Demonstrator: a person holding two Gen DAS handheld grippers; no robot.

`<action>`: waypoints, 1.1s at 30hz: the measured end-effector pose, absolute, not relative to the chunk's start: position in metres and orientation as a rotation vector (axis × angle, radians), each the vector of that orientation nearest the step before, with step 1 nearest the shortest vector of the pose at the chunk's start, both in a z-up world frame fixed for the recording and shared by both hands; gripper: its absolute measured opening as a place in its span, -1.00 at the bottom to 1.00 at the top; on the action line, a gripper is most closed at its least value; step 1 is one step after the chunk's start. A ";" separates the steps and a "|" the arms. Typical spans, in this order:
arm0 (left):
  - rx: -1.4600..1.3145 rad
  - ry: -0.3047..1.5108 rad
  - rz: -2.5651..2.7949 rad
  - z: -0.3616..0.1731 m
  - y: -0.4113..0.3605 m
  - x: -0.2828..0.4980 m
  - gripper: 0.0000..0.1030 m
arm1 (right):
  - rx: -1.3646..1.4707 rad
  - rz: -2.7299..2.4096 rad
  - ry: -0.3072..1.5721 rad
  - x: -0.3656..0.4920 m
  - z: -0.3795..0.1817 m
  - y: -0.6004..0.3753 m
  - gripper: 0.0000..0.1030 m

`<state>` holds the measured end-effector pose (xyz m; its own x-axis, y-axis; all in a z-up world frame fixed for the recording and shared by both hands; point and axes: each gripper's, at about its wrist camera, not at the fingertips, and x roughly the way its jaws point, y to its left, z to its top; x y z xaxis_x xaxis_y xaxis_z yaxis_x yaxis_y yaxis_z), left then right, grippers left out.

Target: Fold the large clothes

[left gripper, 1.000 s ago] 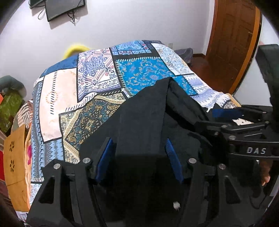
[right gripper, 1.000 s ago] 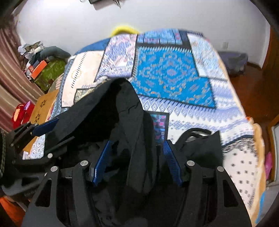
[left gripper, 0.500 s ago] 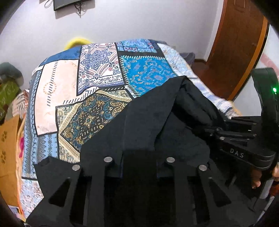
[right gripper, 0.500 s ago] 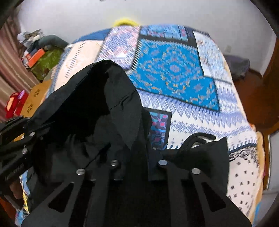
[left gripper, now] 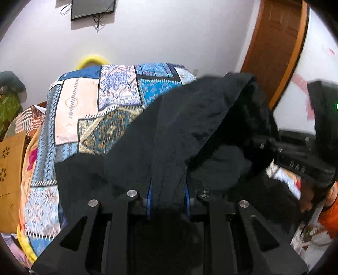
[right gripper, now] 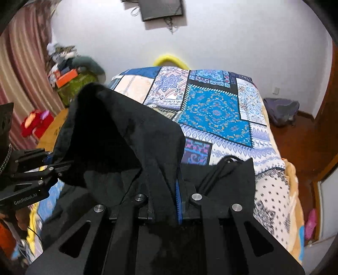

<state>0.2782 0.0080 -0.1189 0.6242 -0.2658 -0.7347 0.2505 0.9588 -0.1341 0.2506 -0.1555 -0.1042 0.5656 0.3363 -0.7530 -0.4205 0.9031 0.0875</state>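
Note:
A large black garment [left gripper: 190, 131] hangs lifted above the near end of a bed with a patchwork blue cover [left gripper: 118, 93]. My left gripper [left gripper: 168, 190] is shut on a bunch of its cloth. My right gripper [right gripper: 164, 203] is shut on another fold of the same garment [right gripper: 126, 135]. The garment stretches between the two grippers, and a black drawstring part [right gripper: 228, 171] lies on the bed cover [right gripper: 215, 110]. The right gripper shows at the right of the left wrist view [left gripper: 295, 160]; the left gripper shows at the left of the right wrist view [right gripper: 31, 169].
A wooden door [left gripper: 281, 48] stands to the right of the bed. A screen [right gripper: 162, 9] hangs on the white wall. Piled boxes and clothes [right gripper: 71, 78] and a curtain [right gripper: 19, 80] are at the bed's left. A grey bag [right gripper: 281, 110] lies on the wooden floor.
Both grippers went from open around the cloth to shut on it, then lifted the garment up off the bed; both views now tilt higher toward the wall.

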 end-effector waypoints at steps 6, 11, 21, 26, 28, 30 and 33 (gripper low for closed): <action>-0.034 0.915 -0.289 -0.136 0.010 0.245 -0.57 | -0.169 0.453 0.893 0.218 -0.113 -0.155 -0.63; -0.070 0.998 -0.286 -0.157 0.018 0.225 -0.34 | -0.163 0.476 0.947 0.195 -0.126 -0.163 -0.15; -0.074 1.081 -0.248 -0.184 0.040 0.185 -0.23 | -0.237 0.462 1.049 0.163 -0.156 -0.179 0.15; -0.039 1.056 -0.194 -0.170 0.061 0.168 -0.22 | -0.235 0.450 1.032 0.158 -0.139 -0.191 0.15; -0.039 1.026 -0.165 -0.157 0.072 0.166 -0.22 | -0.228 0.446 1.009 0.159 -0.129 -0.193 0.15; -0.042 0.984 -0.141 -0.141 0.081 0.166 -0.15 | -0.212 0.445 0.973 0.162 -0.115 -0.194 0.15; -0.031 0.923 -0.114 -0.120 0.086 0.175 -0.07 | -0.166 0.462 0.916 0.167 -0.094 -0.193 0.15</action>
<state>0.1754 0.0863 -0.1201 0.5979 -0.1114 -0.7938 0.0847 0.9935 -0.0756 0.1666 -0.1930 -0.0945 0.5190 0.3139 -0.7950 -0.4531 0.8897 0.0555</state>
